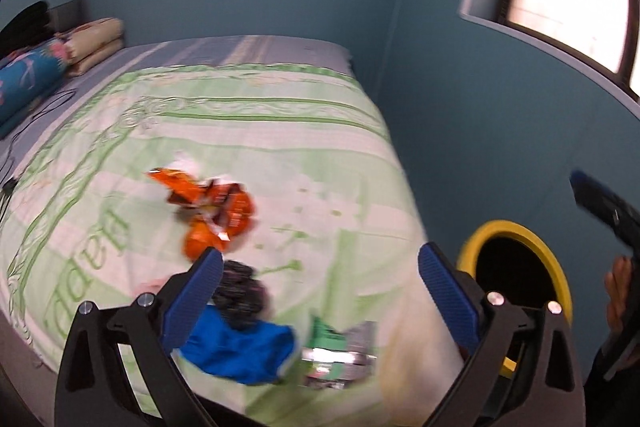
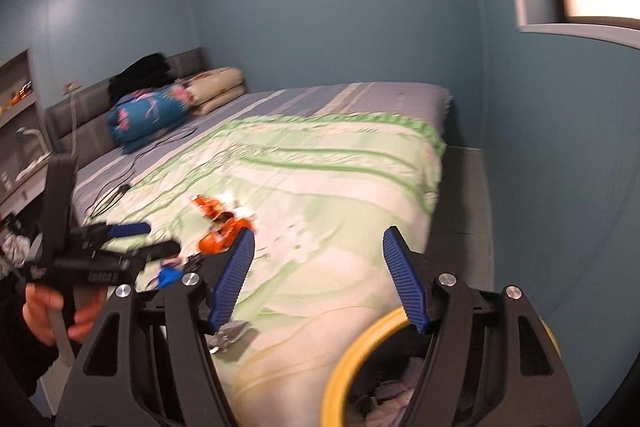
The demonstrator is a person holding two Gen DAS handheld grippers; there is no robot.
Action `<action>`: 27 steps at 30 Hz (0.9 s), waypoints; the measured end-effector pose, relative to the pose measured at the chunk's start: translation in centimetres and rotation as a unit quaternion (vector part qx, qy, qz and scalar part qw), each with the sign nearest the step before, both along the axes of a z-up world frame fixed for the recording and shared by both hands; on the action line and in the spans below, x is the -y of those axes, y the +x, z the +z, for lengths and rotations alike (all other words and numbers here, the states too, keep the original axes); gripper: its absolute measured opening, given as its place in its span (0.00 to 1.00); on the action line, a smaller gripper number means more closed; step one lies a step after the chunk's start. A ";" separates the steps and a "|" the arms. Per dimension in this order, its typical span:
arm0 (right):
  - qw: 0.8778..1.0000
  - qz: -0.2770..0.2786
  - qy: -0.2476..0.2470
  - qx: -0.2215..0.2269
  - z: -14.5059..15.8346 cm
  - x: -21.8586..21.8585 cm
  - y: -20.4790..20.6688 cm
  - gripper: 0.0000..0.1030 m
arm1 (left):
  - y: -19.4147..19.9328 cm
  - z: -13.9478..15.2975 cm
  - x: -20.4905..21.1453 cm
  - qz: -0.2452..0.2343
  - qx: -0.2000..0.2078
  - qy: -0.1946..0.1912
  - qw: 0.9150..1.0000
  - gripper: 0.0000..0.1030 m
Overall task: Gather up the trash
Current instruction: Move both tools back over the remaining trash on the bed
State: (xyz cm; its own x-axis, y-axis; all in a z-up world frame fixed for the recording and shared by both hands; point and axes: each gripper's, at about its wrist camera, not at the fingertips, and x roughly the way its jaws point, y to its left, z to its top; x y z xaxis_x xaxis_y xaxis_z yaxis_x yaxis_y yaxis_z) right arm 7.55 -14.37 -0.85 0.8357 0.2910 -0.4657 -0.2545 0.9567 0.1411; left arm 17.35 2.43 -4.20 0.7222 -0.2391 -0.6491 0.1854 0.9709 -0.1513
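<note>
From the left wrist camera, the left tongs [image 1: 320,279] stood spread wide with nothing pinched between the blue pads [image 1: 208,281]. They hung above the near end of the bed [image 1: 248,131], which wore a pale green patterned quilt [image 1: 200,123]. Orange snack wrappers [image 1: 214,205] lay crumpled together about the middle of the quilt. Nearer the camera sat a dark crumpled wrapper [image 1: 240,291], with a blue wrapper [image 1: 244,351] just beside it and a green and silver wrapper [image 1: 340,351] to the right of that; all were blurred. A yellow-rimmed bin [image 1: 516,267] with a dark inside stood just off the bed's right edge, by the teal wall [image 1: 460,147]. At the far right a hand [image 1: 618,291] gripped the other tool, its blue tip pointing up. Folded bedding [image 1: 96,41] and a blue floral pillow [image 1: 28,79] lay at the head of the bed.

From the right wrist camera, the right tongs [image 2: 318,247] were parted too, empty, the gap framing the quilt's near corner. Below them the bin's yellow rim [image 2: 360,339] showed, with some crumpled pale rubbish [image 2: 392,391] inside. The orange wrappers [image 2: 222,227] sat on the quilt just left of the left pad. A silver wrapper [image 2: 230,335] lay at the bed's near edge. On the left a hand [image 2: 44,311] held the left tongs [image 2: 154,239], open above the quilt. A black cable [image 2: 116,193] trailed across the striped sheet [image 2: 320,99] toward the pillows.
</note>
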 end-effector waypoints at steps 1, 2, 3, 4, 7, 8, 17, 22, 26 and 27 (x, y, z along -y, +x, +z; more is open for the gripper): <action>1.000 0.011 -0.003 -0.003 -0.3 -0.8 0.1 0.62 | 0.2 -0.1 -1.0 0.012 0.001 -0.001 1.000 0.92; 1.000 0.022 -0.007 -0.005 -0.6 -1.6 0.2 0.62 | 0.4 -0.2 -1.6 0.018 0.001 -0.003 1.000 0.92; 0.999 0.030 -0.010 -0.007 -0.9 -2.1 0.3 0.62 | 0.5 -0.4 -2.6 0.027 0.001 -0.003 1.000 0.92; 0.999 0.041 -0.015 -0.009 -1.2 -2.9 0.4 0.62 | 0.5 -0.6 -3.1 0.033 0.001 -0.003 0.999 0.92; 0.997 0.066 -0.026 -0.025 -2.5 -5.1 0.7 0.62 | 0.7 -1.7 -5.5 0.055 -0.011 -0.005 0.998 0.92; 0.996 0.073 -0.028 -0.030 -3.0 -5.5 1.0 0.62 | 0.6 -2.1 -6.3 0.062 -0.016 -0.005 0.998 0.92; 0.986 0.125 -0.067 -0.086 -7.8 -10.4 1.6 0.62 | -1.4 -6.2 -12.5 0.114 -0.056 0.003 0.992 0.92; 0.980 0.145 -0.086 -0.110 -9.9 -12.4 2.0 0.62 | -1.7 -8.3 -14.1 0.127 -0.082 0.003 0.989 0.92; 0.975 0.157 -0.105 -0.122 -10.9 -13.8 2.1 0.62 | -1.9 -9.3 -14.5 0.119 -0.094 0.004 0.988 0.92; 0.973 0.159 -0.109 -0.124 -11.0 -14.0 2.1 0.62 | -1.9 -9.5 -14.5 0.115 -0.096 0.006 0.989 0.92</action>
State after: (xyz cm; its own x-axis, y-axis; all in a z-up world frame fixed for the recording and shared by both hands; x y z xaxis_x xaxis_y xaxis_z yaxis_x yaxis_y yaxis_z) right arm 9.63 -0.35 -11.90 0.5738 0.3886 -0.7209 -0.5269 0.8490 0.0382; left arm 15.40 16.89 -13.75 0.6196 -0.0735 -0.7815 -0.0718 0.9861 -0.1496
